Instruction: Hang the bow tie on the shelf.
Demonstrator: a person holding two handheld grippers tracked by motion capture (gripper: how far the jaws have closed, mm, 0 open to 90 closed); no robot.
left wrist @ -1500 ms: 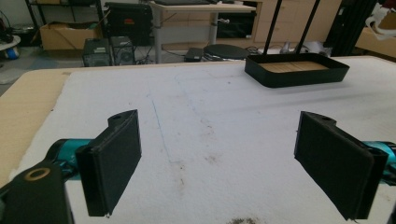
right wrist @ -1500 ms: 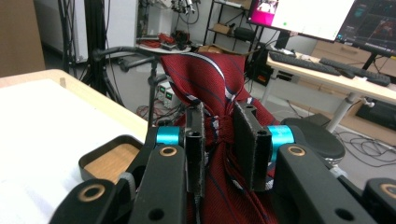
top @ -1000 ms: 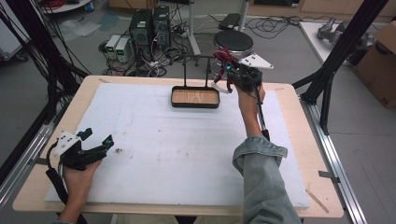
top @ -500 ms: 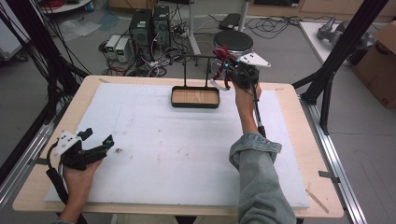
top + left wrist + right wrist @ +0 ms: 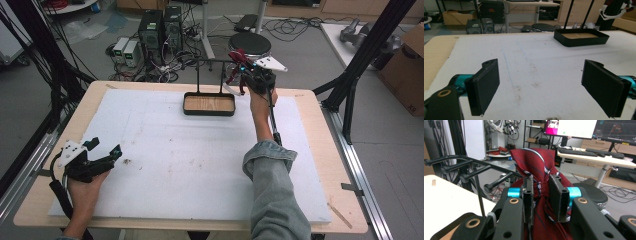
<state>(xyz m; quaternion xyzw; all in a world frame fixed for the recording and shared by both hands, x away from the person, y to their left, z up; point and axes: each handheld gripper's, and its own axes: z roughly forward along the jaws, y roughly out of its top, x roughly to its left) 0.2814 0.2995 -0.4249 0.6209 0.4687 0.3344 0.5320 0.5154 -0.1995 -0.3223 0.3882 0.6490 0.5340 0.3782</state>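
A light wooden table (image 5: pixel 310 107) is sitting in a workshop, and a white foam sheet (image 5: pixel 200 165), smudged with brown marks, is covering most of the table's top. Beyond the table's far edge, two black computer towers (image 5: pixel 161 25) are standing on the grey floor, with two small white boxes (image 5: pixel 126 50) sitting just left of them. A round black stool (image 5: pixel 250 44) is standing past the table's far edge. A brown cardboard box (image 5: pixel 407 65) is resting off the table's right side. Farther beyond the table, a black keyboard (image 5: pixel 574 152) is lying on a pale desk (image 5: pixel 604 160) under glowing monitors (image 5: pixel 570 127).
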